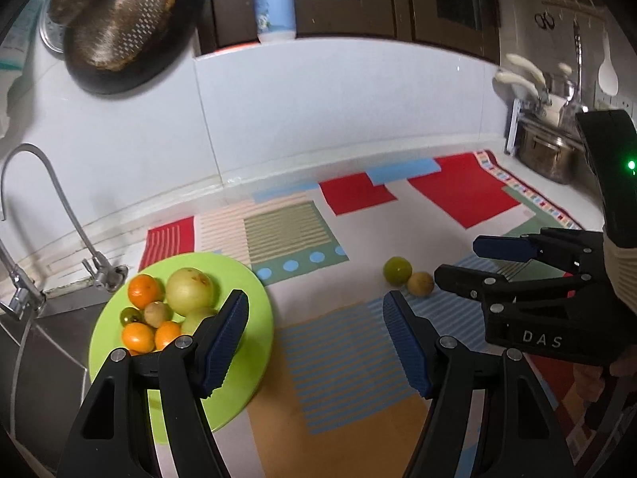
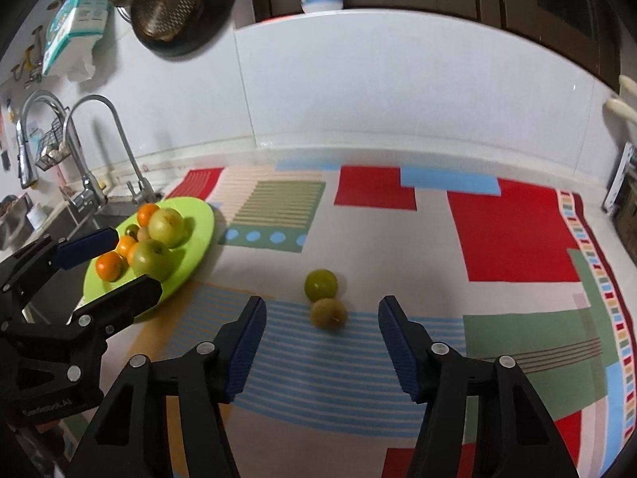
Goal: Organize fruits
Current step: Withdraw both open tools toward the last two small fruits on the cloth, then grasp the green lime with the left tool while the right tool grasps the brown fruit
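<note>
Two green fruits (image 2: 324, 298) (touching) lie just ahead of the right gripper (image 2: 322, 342) — jaws apart, empty.

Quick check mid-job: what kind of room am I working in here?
Most likely a home kitchen counter: a curved chrome faucet over a steel sink, a dark pan with a metal colander hanging on the white wall, and a steel pot at the counter's right end.

Both wrist cameras look down along their fingers from close above the patterned mat (image 1: 350, 358), sharing the green plate (image 2: 199, 231) near its left edge.
</note>
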Tool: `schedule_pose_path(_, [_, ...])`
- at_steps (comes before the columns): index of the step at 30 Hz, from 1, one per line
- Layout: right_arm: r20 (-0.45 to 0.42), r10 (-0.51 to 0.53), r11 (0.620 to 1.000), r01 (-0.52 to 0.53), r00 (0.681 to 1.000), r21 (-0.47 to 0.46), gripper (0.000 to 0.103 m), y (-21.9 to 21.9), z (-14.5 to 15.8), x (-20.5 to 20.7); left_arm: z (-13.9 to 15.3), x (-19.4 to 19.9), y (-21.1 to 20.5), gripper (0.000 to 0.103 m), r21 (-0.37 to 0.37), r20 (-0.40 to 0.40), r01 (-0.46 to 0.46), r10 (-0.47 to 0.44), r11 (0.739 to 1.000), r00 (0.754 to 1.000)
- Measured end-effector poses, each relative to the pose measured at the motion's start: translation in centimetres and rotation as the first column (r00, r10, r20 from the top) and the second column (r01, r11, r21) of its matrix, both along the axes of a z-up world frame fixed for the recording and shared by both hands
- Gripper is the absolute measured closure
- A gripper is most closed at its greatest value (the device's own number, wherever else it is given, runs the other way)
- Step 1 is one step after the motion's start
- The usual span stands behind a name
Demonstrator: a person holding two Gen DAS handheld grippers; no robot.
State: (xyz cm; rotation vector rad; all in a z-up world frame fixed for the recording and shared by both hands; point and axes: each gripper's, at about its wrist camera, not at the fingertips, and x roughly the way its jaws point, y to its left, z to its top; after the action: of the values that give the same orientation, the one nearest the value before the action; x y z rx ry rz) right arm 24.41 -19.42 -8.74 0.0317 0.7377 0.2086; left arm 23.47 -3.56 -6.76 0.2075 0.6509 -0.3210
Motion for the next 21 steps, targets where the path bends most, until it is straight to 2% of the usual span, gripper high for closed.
schedule_pose_path(11, [-0.093,0.007,1.000,-0.006,0.996,0.015,0.053,0.0,-3.2,2.8,-2.4,2.4,-0.8,0.034,0.016,-0.061,0.022,-0.021,1.000,0.998])
schedule_pose_path(14, [-0.116,0.012,1.000,-0.009,0.993,0.023,0.059,0.1,-3.9,3.5,-3.1,2.9,-1.1,0.034,0.019,-0.078,0.026,-0.024,0.999,0.997])
schedule_pose_path(21, [-0.125,0.017,1.000,-0.015,0.992,0.023,0.063,0.4,-4.4,4.3,-4.6,4.4,-1.3,0.034,0.003,-0.132,0.011,-0.010,1.000,0.991])
